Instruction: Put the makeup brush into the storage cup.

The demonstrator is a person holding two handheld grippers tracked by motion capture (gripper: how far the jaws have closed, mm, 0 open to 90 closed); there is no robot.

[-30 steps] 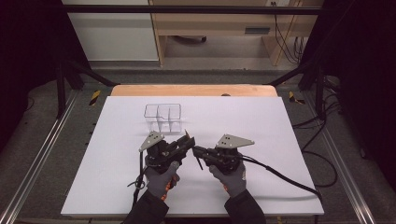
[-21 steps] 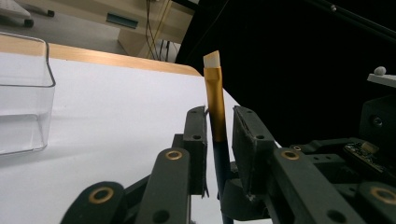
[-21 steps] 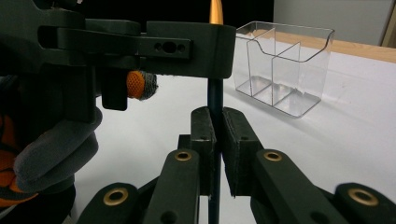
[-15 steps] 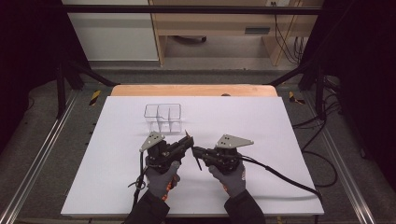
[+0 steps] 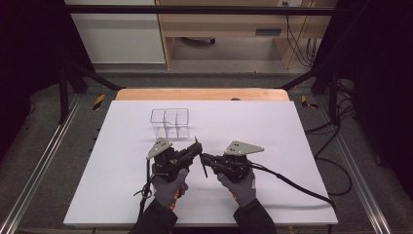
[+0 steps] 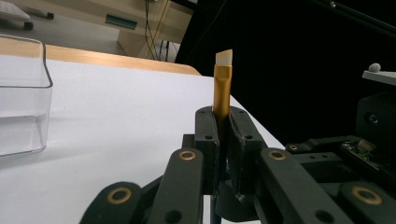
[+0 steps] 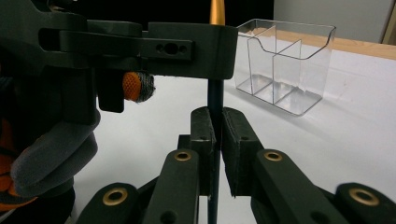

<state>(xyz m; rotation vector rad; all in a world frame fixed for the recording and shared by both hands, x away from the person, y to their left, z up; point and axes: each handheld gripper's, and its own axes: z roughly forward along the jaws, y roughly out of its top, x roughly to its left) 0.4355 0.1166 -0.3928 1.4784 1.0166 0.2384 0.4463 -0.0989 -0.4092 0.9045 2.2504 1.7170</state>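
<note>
White table top (image 5: 292, 146), wooden edge (image 5: 204, 94), black cables (image 5: 336, 146), shelf unit (image 5: 229, 24)

- A slim brush (image 6: 222, 81) with a gold ferrule, pale angled tip and dark handle stands upright, clamped between both grippers' jaws.
- A clear plastic divided organizer (image 5: 169, 122) sits upright on the white table, just beyond the brush.

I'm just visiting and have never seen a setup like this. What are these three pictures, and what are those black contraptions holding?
No robot here: a person in grey gloves holds two black hand-held grippers, the left gripper and the right gripper. One picture looks down from above; the other two come from cameras riding on each gripper. On the white table stands a clear plastic divided box. Both grippers are shut on one slim brush with a gold collar and pale angled tip, the left near its gold end, the right on its dark handle.
</note>
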